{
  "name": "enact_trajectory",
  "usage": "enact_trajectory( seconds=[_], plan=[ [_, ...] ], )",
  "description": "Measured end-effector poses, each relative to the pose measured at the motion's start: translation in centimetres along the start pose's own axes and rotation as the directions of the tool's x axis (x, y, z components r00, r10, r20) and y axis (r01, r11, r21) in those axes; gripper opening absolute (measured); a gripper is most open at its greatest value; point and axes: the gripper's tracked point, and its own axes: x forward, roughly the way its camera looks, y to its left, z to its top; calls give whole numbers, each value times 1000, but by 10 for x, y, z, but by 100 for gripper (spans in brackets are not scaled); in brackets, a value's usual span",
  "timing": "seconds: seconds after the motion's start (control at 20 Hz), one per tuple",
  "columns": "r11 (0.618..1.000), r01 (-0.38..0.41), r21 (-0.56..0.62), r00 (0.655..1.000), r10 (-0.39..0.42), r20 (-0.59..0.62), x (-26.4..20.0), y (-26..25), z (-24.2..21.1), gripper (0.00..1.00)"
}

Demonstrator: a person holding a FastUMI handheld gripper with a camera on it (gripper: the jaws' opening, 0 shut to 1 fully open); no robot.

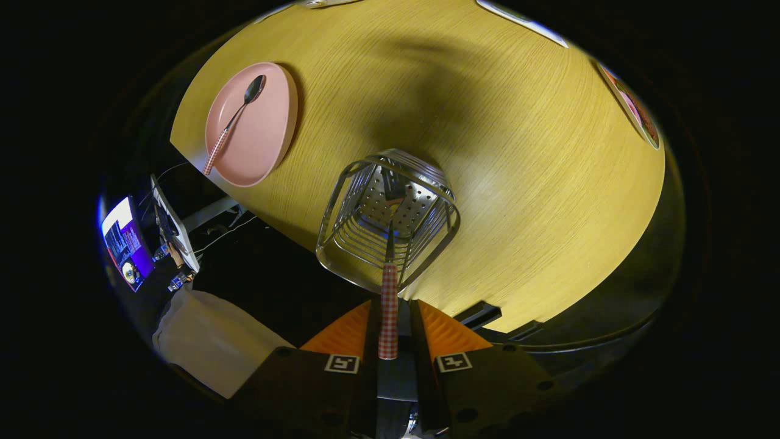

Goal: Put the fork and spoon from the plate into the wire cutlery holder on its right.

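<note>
Clamped between the two fingers of the gripper [388, 332] is the red-and-white checked handle of a metal fork [389, 299], both fingers pressing on it from either side. From that grip the fork runs straight ahead and down into the open mouth of the silver wire cutlery holder [341, 201], which the camera looks into from above; the fork's head lies deep inside against the perforated floor and is hard to make out among the wires and reflections. The holder stands on the round yellow wood-grain table [518, 152], near its edge. Beyond it and to the left, well apart, sits the oval pink plate [268, 140], with the dark-bowled spoon [234, 122] lying across it, its checked handle overhanging the plate's near rim.
</note>
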Motion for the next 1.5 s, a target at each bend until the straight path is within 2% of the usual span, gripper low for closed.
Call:
enact_trajectory(
  seconds=[0.05,0.1,0.15,0.2,0.35,0.55,0.75,1.15,1.3,1.5],
  plan=[
    [1000,1,-2,1000,-1,23,-4,-1,3,37],
    [1000,-2,0,999,2,51,-10,0,5,54],
    [1000,-15,9,996,14,89,-18,3,9,60],
    [1000,-23,16,993,21,118,-23,5,9,83],
    [996,-71,60,968,54,244,-45,13,11,100],
    [980,-156,127,898,87,431,-76,30,5,100],
    [986,-120,117,810,28,586,-91,40,-6,100],
    [965,-195,176,615,-20,789,-120,96,-3,99],
    [957,-223,186,572,-26,820,-123,117,8,99],
    [950,-269,159,557,19,830,-116,158,32,100]
  ],
)
